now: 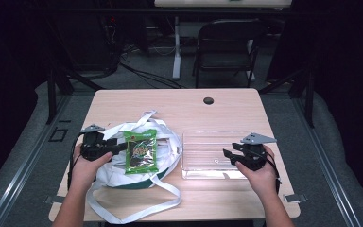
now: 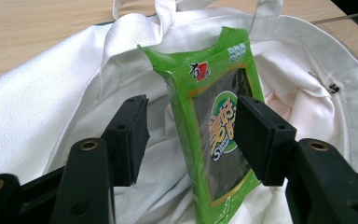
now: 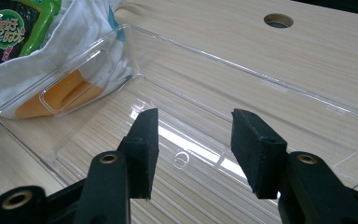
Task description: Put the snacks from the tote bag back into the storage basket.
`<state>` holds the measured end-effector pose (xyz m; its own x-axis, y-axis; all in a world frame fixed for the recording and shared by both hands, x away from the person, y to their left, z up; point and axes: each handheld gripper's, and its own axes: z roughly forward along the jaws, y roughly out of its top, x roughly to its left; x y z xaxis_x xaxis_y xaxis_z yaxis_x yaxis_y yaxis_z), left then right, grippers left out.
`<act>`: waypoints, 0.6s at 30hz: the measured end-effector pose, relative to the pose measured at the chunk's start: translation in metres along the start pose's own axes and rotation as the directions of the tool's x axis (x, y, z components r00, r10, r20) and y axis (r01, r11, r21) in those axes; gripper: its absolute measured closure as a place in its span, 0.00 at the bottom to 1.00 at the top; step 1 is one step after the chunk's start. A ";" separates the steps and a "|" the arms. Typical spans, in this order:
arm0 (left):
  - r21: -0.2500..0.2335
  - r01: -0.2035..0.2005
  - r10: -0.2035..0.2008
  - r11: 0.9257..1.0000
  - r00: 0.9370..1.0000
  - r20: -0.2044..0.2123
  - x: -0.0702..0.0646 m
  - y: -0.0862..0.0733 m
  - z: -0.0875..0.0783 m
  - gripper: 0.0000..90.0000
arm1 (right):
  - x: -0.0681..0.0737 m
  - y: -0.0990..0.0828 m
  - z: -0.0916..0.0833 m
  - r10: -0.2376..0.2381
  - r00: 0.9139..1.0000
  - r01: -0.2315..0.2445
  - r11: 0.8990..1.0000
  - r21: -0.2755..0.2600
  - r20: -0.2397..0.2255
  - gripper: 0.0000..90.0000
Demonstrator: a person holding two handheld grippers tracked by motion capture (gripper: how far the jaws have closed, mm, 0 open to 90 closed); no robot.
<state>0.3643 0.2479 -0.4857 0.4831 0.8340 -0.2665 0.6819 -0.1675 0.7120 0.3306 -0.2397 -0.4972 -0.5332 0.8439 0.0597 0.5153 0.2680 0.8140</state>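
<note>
On the tabletop, left tongs gape around a green packet in the white bag, one pad apart from it. At 3 o'clock of the bag, right tongs stand apart over the clear tray.

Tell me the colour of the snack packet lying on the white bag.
Bright green, with a dark window and a round green-and-white logo: the snack packet, clearest in the left gripper view.

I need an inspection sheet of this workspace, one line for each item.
Surface: wooden table, round hole near far edge.
Job's things: green snack packet on the white tote bag; clear tray beside the bag, bare.
Clutter: nothing seen.
Grippers: left gripper open, jaws either side of the packet; right gripper open over the tray.
Cables: floor cables behind the table.
Surroundings: folding chair, dark room.
</note>
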 end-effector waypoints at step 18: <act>0.010 0.063 -0.064 0.998 0.997 0.053 0.004 -0.002 0.005 0.48 | 0.000 0.000 -0.005 0.009 1.000 -0.009 1.000 -0.018 -0.008 0.55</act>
<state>0.3675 0.2492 -0.4917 0.4672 0.8139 -0.3454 0.7165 -0.1197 0.6872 0.3270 -0.2425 -0.4944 -0.5341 0.8424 0.0713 0.5077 0.2522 0.8238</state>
